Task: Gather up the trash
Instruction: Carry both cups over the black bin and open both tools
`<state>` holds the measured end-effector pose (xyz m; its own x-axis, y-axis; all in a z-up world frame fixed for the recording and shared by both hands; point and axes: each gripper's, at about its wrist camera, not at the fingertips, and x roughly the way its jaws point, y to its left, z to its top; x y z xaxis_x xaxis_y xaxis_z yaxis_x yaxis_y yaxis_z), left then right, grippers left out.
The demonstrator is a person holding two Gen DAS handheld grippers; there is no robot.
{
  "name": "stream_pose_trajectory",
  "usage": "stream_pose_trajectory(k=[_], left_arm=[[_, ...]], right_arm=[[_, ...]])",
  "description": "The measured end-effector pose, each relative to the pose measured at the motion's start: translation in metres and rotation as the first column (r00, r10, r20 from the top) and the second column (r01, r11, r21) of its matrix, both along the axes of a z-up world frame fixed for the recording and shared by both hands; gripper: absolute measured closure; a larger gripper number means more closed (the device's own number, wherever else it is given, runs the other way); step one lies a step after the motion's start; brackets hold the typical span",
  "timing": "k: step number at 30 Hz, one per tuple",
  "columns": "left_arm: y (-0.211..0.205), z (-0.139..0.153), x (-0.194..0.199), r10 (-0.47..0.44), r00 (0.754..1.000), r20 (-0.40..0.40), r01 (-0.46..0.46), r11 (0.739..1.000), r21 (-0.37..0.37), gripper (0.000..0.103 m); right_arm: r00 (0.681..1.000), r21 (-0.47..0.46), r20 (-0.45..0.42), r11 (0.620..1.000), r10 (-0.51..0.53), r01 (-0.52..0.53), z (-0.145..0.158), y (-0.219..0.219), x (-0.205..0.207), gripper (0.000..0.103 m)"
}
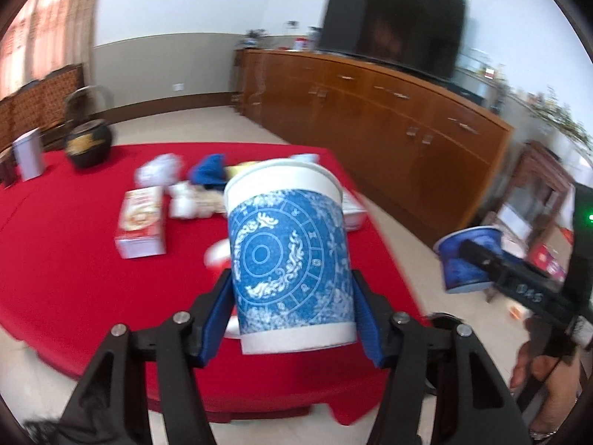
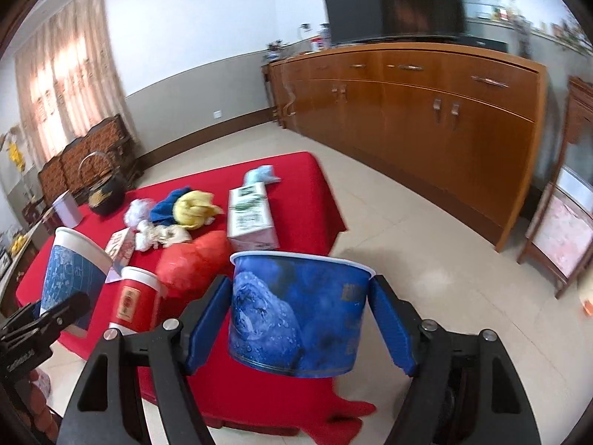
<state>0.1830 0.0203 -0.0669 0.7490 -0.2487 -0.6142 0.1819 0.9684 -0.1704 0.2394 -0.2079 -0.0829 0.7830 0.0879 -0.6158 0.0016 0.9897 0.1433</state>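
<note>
Left wrist view: my left tongs [image 1: 294, 319] pinch a tall blue-and-white paper cup [image 1: 289, 256] near its base, held upright above the red table [image 1: 55, 252]. Right wrist view: my right tongs [image 2: 300, 330] are closed on a wider dark blue paper bowl [image 2: 300, 311], carried past the table's edge over the tiled floor [image 2: 426, 259]. Step in hand, as I judge it: transport, both pieces lifted clear. No bin is visible, so the next move calls for finding one and releasing each piece above it. A red cup [image 2: 135, 300], a red plastic bag [image 2: 192, 263], a carton [image 2: 252, 218] and crumpled tissues [image 2: 139, 209] lie uncollected on the table.
</note>
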Motion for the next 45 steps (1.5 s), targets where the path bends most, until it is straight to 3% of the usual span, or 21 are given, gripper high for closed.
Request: stream_pose_trajectory(k=[5, 13, 19, 25, 33, 39, 42, 45], left_arm=[[-0.065, 0.0, -0.004, -0.144, 0.99, -0.008, 0.144, 0.989, -0.034, 0.042], [-0.166, -0.024, -0.005, -0.321, 0.946, -0.047, 0.319, 0.947, -0.045, 0.042], [-0.226, -0.062, -0.005, -0.397, 0.91, -0.117, 0.396, 0.918, -0.034, 0.042], [-0.262, -0.104, -0.002, -0.429, 0.879, -0.209, 0.432, 0.901, -0.032, 0.042], [-0.291, -0.148, 0.009, -0.447, 0.839, -0.311, 0.463, 0.886, -0.024, 0.041], [-0.307, -0.169, 0.015, -0.452, 0.812, -0.371, 0.484, 0.875, -0.006, 0.038], [-0.317, -0.176, 0.019, -0.445, 0.802, -0.399, 0.485, 0.875, 0.0, 0.03], [-0.321, -0.177, 0.023, -0.431, 0.809, -0.399, 0.469, 0.883, -0.001, 0.022]], right_arm=[[0.995, -0.004, -0.016, 0.995, -0.1, 0.1, -0.001, -0.057, -0.028, 0.026], [0.967, -0.018, -0.054, 0.968, -0.251, 0.25, -0.013, -0.147, -0.071, 0.026], [0.933, -0.007, -0.137, 0.942, -0.333, 0.336, -0.05, -0.212, -0.089, 0.026], [0.896, 0.015, -0.239, 0.921, -0.375, 0.389, -0.101, -0.255, -0.084, 0.026], [0.85, 0.021, -0.351, 0.904, -0.393, 0.427, -0.158, -0.283, -0.061, 0.026], [0.825, 0.018, -0.392, 0.893, -0.408, 0.45, -0.172, -0.292, -0.055, 0.025], [0.808, -0.008, -0.399, 0.882, -0.434, 0.47, -0.176, -0.296, -0.058, 0.01], [0.8, -0.006, -0.384, 0.868, -0.461, 0.497, -0.171, -0.303, -0.061, 0.009]])
